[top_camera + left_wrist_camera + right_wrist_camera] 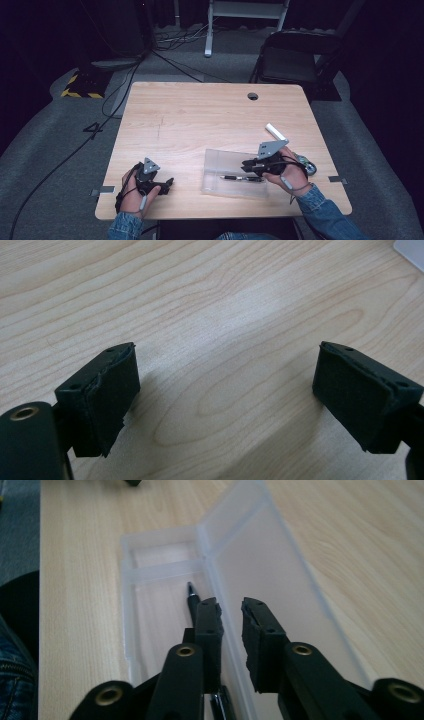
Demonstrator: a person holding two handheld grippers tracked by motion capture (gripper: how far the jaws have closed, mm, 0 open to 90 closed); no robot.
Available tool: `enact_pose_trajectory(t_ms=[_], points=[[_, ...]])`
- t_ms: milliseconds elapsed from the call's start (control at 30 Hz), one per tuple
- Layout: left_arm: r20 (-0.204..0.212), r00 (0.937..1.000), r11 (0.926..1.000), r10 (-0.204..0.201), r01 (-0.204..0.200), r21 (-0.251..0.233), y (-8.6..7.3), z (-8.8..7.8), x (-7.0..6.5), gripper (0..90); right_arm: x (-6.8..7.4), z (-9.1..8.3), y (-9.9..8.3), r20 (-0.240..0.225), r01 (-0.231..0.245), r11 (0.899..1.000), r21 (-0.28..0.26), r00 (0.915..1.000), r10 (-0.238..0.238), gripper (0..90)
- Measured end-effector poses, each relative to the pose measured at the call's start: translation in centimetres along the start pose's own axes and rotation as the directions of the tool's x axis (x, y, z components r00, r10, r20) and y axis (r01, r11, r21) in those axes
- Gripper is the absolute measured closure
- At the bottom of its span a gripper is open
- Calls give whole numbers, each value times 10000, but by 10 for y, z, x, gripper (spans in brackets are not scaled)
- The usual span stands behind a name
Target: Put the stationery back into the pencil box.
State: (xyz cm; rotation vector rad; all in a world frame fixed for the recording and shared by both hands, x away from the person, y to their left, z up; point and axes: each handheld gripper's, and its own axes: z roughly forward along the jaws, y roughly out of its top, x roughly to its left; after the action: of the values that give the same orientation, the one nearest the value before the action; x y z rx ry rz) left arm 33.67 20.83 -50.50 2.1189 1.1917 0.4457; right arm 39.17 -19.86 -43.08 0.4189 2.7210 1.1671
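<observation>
Item: black pen (243,178), lying in near tray of open clear plastic pencil case (216,181); R gripper (231,611) jaws narrow w/ small gap, empty, just above it. Likely light, stiff, slick, rolls—grip mid-barrel across; case thin, slides easily. L gripper (169,182) wide open, empty, on wooden table (190,115); white stick (276,132) beyond.

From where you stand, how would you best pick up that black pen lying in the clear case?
Probably grip the pen across its slim barrel near the middle, coming straight down from above. It lies flat in the open clear case, whose low walls block a sideways approach.
</observation>
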Motion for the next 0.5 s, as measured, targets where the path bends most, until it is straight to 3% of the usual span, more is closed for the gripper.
enact_pose_trajectory(t_ms=[167,267,500], points=[[-81,10000,10000,-43,43,25,2,1,0,111,-11,-23,-7,730,-658,9971,-372,9950,684,696],[-80,10000,10000,-54,54,11,2,1,0,111,-18,-37,-15,1079,-1207,9917,-441,9863,1248,647],[-73,9999,10000,-70,70,-13,2,2,0,110,-30,-60,-39,2116,-2343,9715,-362,9483,2366,533]])
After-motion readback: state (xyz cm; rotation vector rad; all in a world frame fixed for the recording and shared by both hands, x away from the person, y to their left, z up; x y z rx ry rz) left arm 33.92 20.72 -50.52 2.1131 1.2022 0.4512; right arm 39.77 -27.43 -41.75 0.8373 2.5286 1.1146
